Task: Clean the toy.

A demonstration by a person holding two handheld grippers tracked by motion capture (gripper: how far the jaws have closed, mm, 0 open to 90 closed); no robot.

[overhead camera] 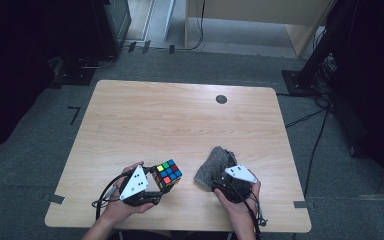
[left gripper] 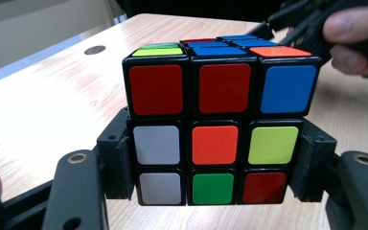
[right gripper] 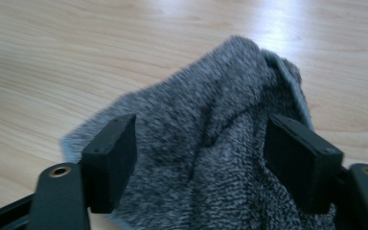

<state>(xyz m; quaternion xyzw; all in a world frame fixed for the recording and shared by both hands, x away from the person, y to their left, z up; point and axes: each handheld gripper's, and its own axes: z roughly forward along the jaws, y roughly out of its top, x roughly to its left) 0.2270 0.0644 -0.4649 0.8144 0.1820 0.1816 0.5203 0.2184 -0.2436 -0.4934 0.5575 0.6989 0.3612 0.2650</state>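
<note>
While my left gripper point(overhead camera: 156, 186) is clamped on the scrambled plastic puzzle cube with black edges and coloured stickers point(overhead camera: 168, 173), its two black jaws press the cube's lower two rows from either side, and in the left gripper view the cube point(left gripper: 219, 122) stands upright with red, red and blue squares across the top row. I hold it just above the near left part of the pale wooden table point(overhead camera: 180, 120). My right gripper point(overhead camera: 222, 181) sits over the near right part of the table, its jaws standing apart on either side of a crumpled grey knitted cloth point(overhead camera: 216, 165); the cloth point(right gripper: 206, 158) lies between them, but I cannot tell that the pads press on it. Farther off, a small dark round disc point(overhead camera: 221, 99) sits in the tabletop toward the far right.
</note>
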